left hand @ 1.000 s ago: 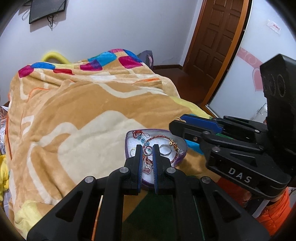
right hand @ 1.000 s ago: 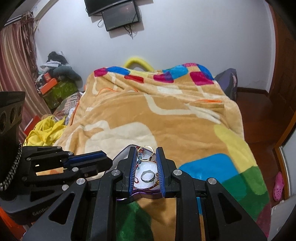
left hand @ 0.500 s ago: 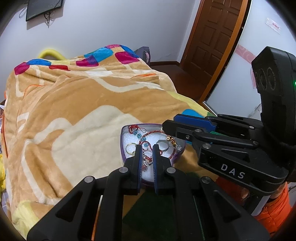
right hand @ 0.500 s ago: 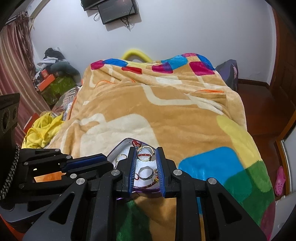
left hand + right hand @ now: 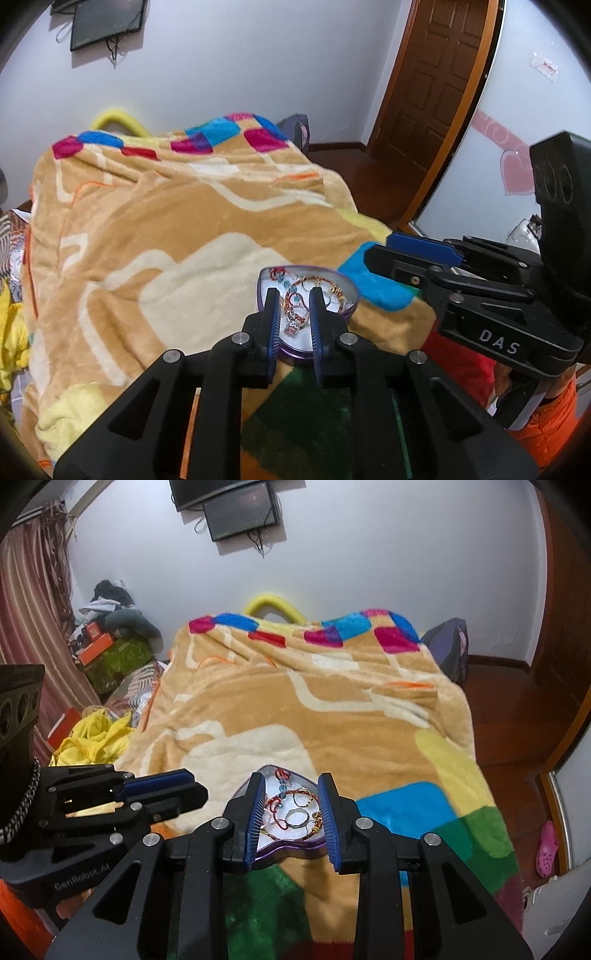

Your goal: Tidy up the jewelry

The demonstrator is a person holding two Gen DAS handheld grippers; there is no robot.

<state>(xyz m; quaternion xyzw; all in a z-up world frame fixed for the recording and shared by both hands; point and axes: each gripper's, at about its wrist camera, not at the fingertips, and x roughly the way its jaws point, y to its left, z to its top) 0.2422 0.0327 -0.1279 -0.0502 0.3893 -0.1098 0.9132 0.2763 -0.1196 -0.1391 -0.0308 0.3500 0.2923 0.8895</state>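
A purple heart-shaped tin (image 5: 343,280) (image 5: 295,849) with a white lining lies on the blanket and holds several pieces of jewelry: red bead bracelets, gold rings, a silver ring (image 5: 297,816) and a small pendant (image 5: 292,328). My left gripper (image 5: 293,295) hovers just above the tin, jaws a little apart, empty; it shows in the right wrist view (image 5: 177,790). My right gripper (image 5: 291,782) is open above the tin's near part, empty; it shows in the left wrist view (image 5: 410,251).
A tan fleece blanket (image 5: 332,709) with coloured patches covers the bed. Yellow clothes (image 5: 92,738) and boxes lie left of the bed. A wooden door (image 5: 439,81) and floor are on the right. A pink slipper (image 5: 548,849) lies on the floor.
Both grippers have pulled back a little from the tin and tilted up. The right gripper's jaws have opened wider. The jewelry lies still in the tin.
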